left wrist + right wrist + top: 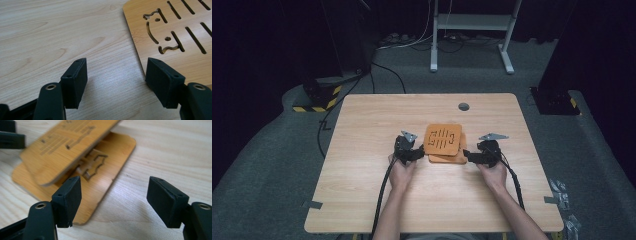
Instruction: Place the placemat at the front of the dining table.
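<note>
Two orange-brown bamboo boards lie stacked at the table's middle. The upper board (pixel 443 139) (pixel 175 30) (pixel 67 145) has several slots and a cut-out shape. The lower board (pixel 451 159) (pixel 105 170), also with a cut-out, sticks out from under it toward me. In the right gripper view the upper board's near edge looks lifted off the lower one. My left gripper (pixel 418 153) (pixel 116 82) is open at the upper board's left edge, one jaw just beside that edge. My right gripper (pixel 469 156) (pixel 113 202) is open at the lower board's right corner, holding nothing.
The light wooden table (pixel 377 200) has a round grey grommet (pixel 463 106) at the back. Cables trail from both grippers toward me. Beyond the table stand a white frame (pixel 472 22) and black stands on a grey carpet.
</note>
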{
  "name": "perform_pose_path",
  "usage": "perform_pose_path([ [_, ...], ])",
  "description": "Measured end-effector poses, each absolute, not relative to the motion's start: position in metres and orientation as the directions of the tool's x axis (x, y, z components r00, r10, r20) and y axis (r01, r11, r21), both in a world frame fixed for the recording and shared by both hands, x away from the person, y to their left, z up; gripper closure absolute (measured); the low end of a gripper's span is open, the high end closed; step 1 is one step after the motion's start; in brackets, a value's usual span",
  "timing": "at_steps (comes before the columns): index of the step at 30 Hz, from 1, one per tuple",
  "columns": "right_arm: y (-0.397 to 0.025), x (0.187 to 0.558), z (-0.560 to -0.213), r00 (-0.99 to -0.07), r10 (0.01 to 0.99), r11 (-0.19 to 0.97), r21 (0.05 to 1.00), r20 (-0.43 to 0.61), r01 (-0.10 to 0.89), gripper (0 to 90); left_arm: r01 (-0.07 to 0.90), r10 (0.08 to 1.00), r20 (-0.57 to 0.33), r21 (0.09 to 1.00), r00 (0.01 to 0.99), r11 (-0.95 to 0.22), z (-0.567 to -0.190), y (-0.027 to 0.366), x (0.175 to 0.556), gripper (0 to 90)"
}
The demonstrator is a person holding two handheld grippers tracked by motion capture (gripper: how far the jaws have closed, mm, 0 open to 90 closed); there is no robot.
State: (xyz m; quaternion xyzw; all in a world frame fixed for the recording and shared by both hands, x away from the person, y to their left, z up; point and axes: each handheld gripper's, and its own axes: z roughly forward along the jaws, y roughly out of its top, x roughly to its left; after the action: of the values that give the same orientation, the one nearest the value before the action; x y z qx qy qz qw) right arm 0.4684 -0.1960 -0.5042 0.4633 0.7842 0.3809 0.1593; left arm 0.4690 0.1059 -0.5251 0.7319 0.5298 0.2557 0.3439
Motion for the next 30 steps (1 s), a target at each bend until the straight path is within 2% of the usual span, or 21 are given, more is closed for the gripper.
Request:
perform_pose_path([
  [13, -0.172, 0.465, -0.493, -0.564, 0.818, 0.292, 0.761, 0.116, 0.58, 27.0, 0.597, 0.947, 0.014, 0.773, 0.322, -0.214, -0.525, 0.106, 0.469, 33.8],
  [22, -0.15, 0.482, -0.496, -0.542, 0.823, 0.264, 0.73, 0.171, 0.631, 19.4, 0.594, 0.946, 0.014, 0.775, 0.324, -0.215, -0.525, 0.106, 0.469, 33.9],
  [30, -0.145, 0.495, -0.503, -0.507, 0.834, 0.214, 0.721, 0.217, 0.66, 20.4, 0.594, 0.943, 0.011, 0.774, 0.332, -0.219, -0.525, 0.105, 0.469, 33.7],
])
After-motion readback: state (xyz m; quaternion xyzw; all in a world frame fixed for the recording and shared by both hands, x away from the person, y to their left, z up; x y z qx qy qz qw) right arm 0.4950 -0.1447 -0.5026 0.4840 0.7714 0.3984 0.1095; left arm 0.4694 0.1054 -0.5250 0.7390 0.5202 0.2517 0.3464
